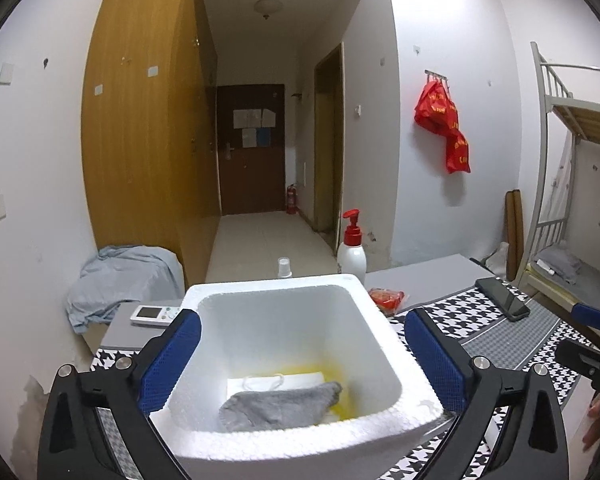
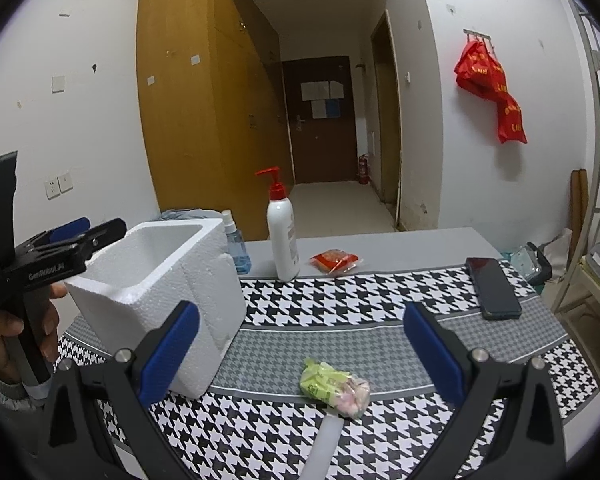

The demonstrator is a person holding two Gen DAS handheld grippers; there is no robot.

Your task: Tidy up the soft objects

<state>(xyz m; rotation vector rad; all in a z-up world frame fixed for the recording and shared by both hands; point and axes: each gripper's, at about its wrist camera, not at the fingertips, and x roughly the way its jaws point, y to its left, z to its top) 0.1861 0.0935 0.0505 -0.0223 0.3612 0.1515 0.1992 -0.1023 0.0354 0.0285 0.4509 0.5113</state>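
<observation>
On the table: a white foam box sits on the checked cloth, and a small green packet lies on the cloth to the right of it.
In the box: a grey sock lies on the bottom, on top of something white with a string loop. I think these soft things are already put away.
Left gripper: it is wide open and holds nothing. Its two blue pads sit on each side of the box, but I cannot tell if they touch the walls.
Right gripper: it is wide open too, and empty. It points at the green packet, which lies between its fingers and a bit past them.
Next step, I think: pick up the green packet and put it in the box.
How to do it well: go down low, put one pad on each side of the packet, and squeeze softly so it does not burst.
Watch out: the packet is squishy and may slip. Lift it above the box wall before letting go.
Leave alone: the phone and the pump bottle are hard things.
</observation>
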